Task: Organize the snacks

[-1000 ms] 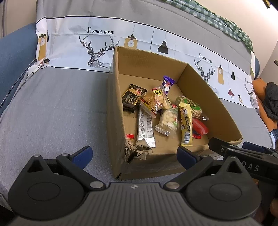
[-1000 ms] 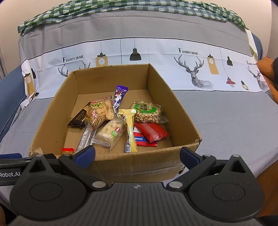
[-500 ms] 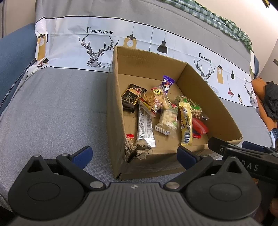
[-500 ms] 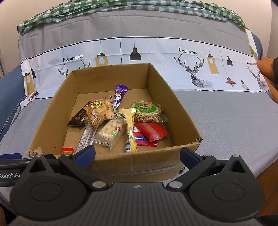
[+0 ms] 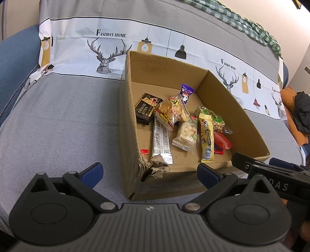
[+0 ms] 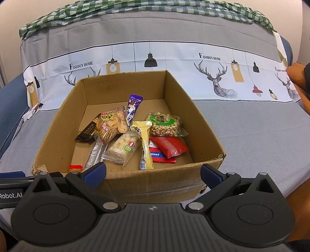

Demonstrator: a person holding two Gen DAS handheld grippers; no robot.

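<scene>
Left gripper (image 5: 149,173) at lower frame, fingers spread wide, nothing between them; blue tips low against the near wall of the box (image 5: 133,124). Right gripper (image 6: 153,173) likewise spread and empty, tips at the box's near rim, box centred ahead. Right gripper's body also visible at lower right of the left view.

Box open-topped, cardboard, near left corner torn and crumpled. Sits on grey cover (image 6: 251,131) with a white deer-and-lamp band across the upper frame. Green checked cloth (image 6: 135,9) along the top edge.

All snacks inside the box, beyond the tips, none touching either gripper:
- dark bar (image 6: 87,132), left
- cracker bag (image 6: 110,126) overlapping it
- purple stick (image 6: 133,105) toward the back, centre
- peanut bag (image 6: 164,125), right of centre
- yellow stick (image 6: 146,145) running front to back, centre
- clear cake pack (image 6: 124,148) just left of yellow stick
- red pack (image 6: 169,146) at right, atop a red-white-blue pack
- silver bar (image 5: 161,141) partly under the cracker bag
- small red candy (image 6: 75,167) at front left corner
</scene>
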